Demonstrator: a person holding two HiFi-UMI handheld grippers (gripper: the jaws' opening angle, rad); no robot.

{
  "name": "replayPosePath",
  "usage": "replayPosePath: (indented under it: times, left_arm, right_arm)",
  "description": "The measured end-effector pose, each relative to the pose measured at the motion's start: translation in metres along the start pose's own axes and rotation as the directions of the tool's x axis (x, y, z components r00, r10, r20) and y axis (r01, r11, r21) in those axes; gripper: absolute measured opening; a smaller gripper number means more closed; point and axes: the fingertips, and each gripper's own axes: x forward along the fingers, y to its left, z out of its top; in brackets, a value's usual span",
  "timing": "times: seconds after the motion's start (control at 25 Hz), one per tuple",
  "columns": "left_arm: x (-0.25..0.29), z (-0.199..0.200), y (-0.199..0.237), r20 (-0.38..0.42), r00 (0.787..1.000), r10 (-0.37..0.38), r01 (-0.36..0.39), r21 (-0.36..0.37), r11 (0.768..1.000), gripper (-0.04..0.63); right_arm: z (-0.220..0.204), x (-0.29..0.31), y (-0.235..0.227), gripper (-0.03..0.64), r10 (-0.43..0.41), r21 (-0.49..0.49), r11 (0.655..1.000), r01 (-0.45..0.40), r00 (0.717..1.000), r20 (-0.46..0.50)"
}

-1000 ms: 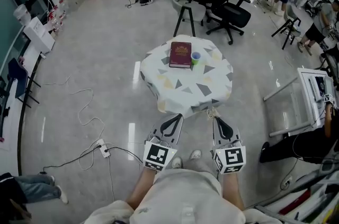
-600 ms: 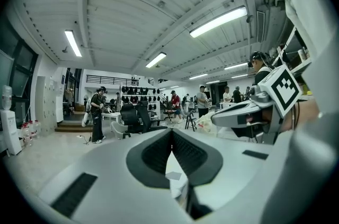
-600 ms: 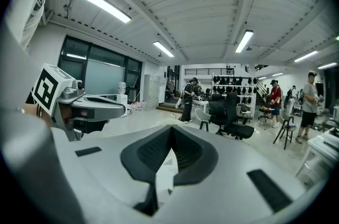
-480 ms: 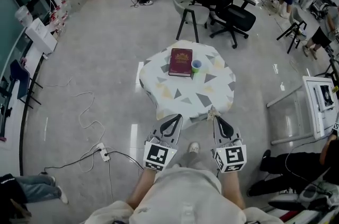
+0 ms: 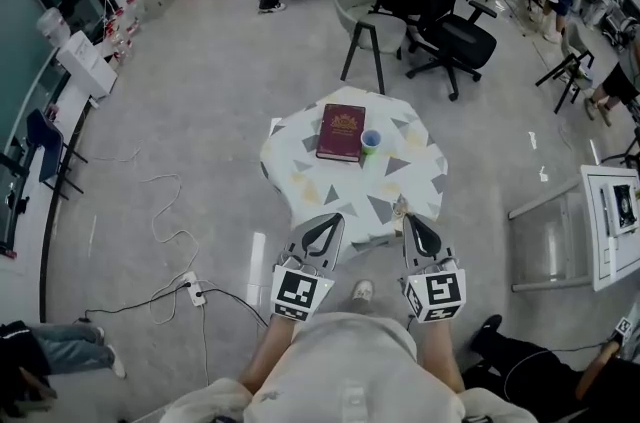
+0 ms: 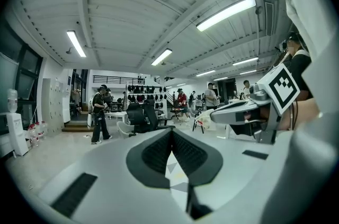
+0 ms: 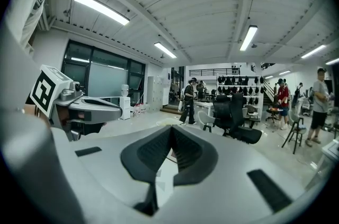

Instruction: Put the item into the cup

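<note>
Our cloth-covered worktop point(image 5: 400, 186) stands on the grey office floor point(image 5: 200, 111), chairs point(image 5: 450, 21) behind. The cup point(image 5: 370, 141) sits just beside the red book point(image 5: 341, 131); its contents are too tiny to tell. Left hand-held gripper point(image 5: 330, 220) and right hand-held gripper point(image 5: 409, 222) are both pressed together, empty.

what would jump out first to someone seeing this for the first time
A small table under a triangle-patterned cloth stands alone in the middle of the open floor. On it lies a dark red book, with a small cup at the book's right edge. Nearer the camera, the left gripper and right gripper are held side by side, short of the table, jaws together and holding nothing.
</note>
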Motion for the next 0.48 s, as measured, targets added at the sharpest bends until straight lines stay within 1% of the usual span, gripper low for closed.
replayPosePath:
  times: [0.48]
  left_arm:
    - [0.054, 0.006, -0.001, -0.016, 0.998, 0.064, -0.064, 0.0, 0.998, 0.012]
  right_arm:
    - [0.004, 0.031, -0.05, 0.005, 0.057, 0.01, 0.998, -0.057, 0.998, 0.021]
